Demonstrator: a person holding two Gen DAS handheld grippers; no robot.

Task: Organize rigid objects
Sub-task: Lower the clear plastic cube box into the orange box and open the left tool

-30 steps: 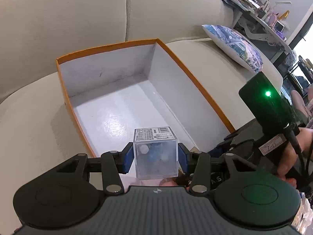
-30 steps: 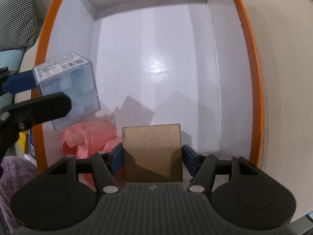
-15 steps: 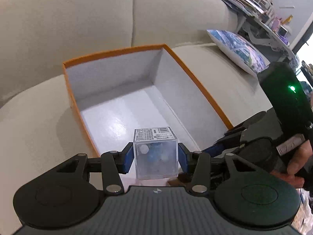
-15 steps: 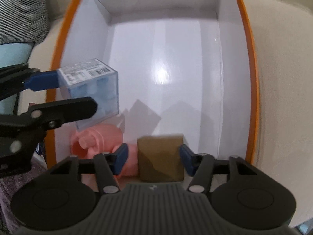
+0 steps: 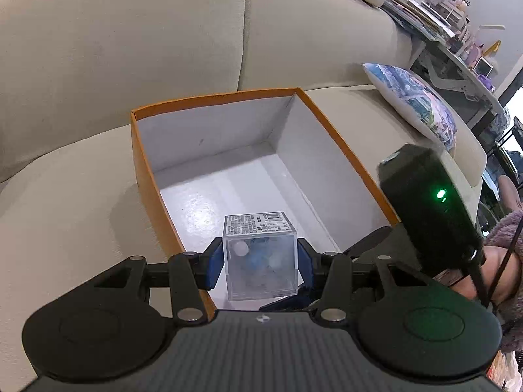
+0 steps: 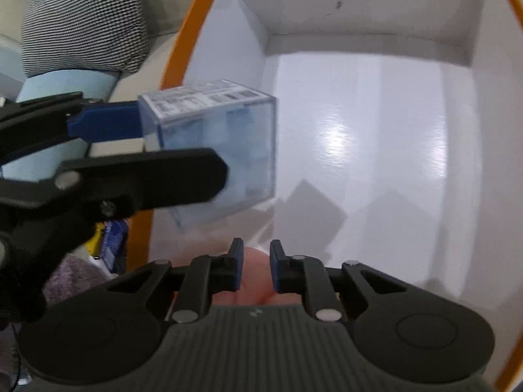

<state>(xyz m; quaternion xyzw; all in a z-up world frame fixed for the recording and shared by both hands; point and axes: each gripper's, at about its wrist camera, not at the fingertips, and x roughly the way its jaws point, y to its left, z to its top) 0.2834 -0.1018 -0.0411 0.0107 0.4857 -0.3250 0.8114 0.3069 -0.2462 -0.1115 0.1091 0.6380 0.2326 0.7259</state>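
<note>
My left gripper [image 5: 260, 263] is shut on a clear plastic cube [image 5: 260, 258] with blue and white pieces inside and a printed label on top. It holds the cube above the near end of the orange box [image 5: 153, 192] with a white inside. In the right wrist view the cube [image 6: 215, 150] hangs over the box's left wall [image 6: 170, 75]. My right gripper [image 6: 256, 269] has its jaws nearly closed with nothing between them; a pink object [image 6: 255, 281] lies just beneath it in the box. The brown block is out of sight.
The box sits on a beige sofa [image 5: 130, 49]. A blue patterned cushion [image 5: 415, 104] lies at the right, a checked cushion [image 6: 85, 19] at the left. The right gripper's black body [image 5: 428, 209] with a green light is beside the box's right edge.
My right gripper let go of the brown block, drew back and closed its jaws. My left gripper rose and pulled back with the cube still held.
</note>
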